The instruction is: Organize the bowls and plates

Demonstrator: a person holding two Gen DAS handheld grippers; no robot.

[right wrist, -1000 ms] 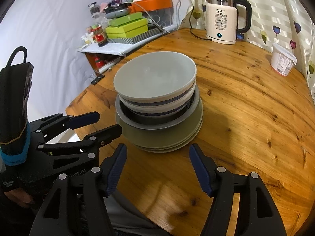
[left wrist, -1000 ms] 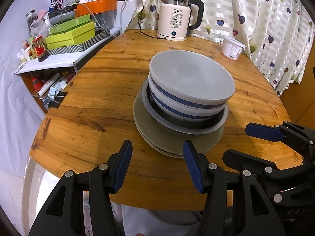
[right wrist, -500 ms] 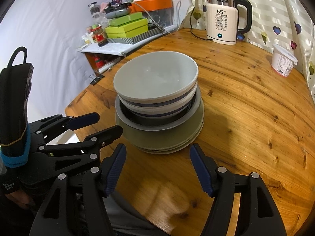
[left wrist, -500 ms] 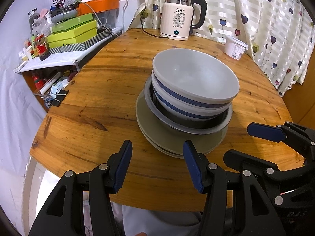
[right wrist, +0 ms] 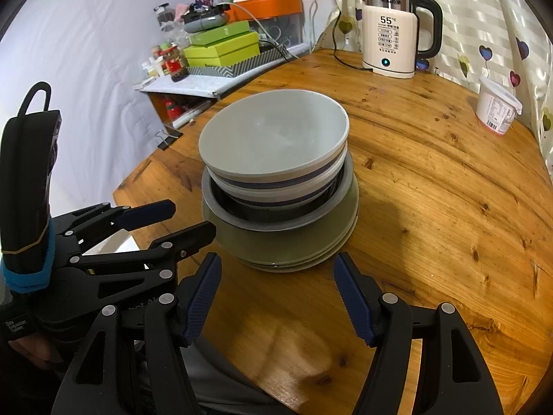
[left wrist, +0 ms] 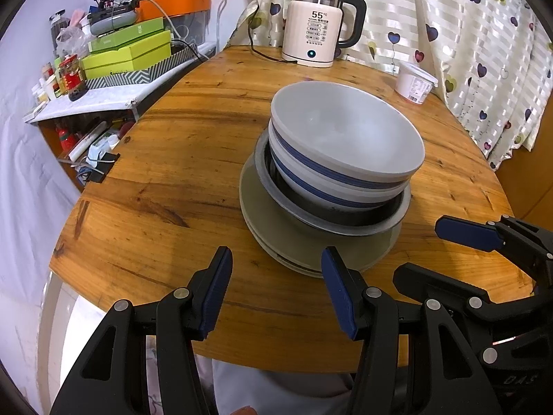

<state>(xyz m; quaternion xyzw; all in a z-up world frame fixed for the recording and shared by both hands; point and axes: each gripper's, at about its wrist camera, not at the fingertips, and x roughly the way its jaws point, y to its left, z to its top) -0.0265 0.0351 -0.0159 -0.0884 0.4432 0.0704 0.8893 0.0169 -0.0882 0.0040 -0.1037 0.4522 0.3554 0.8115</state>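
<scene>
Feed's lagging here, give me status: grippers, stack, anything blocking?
Left gripper and right gripper open, empty, short of the stack. Bowls nested on plates, untouched. Nothing in the way.

Both views bright, even indoor light, sharp w/ no motion blur. Strong fisheye: black corners, edges bend. Soft glare on the counter (right wrist: pixel 432 180) far right and inside the top bowl (left wrist: pixel 345 131). Dark soft shadow right of the stack (right wrist: pixel 280 207); dim near the bottom edge.
</scene>
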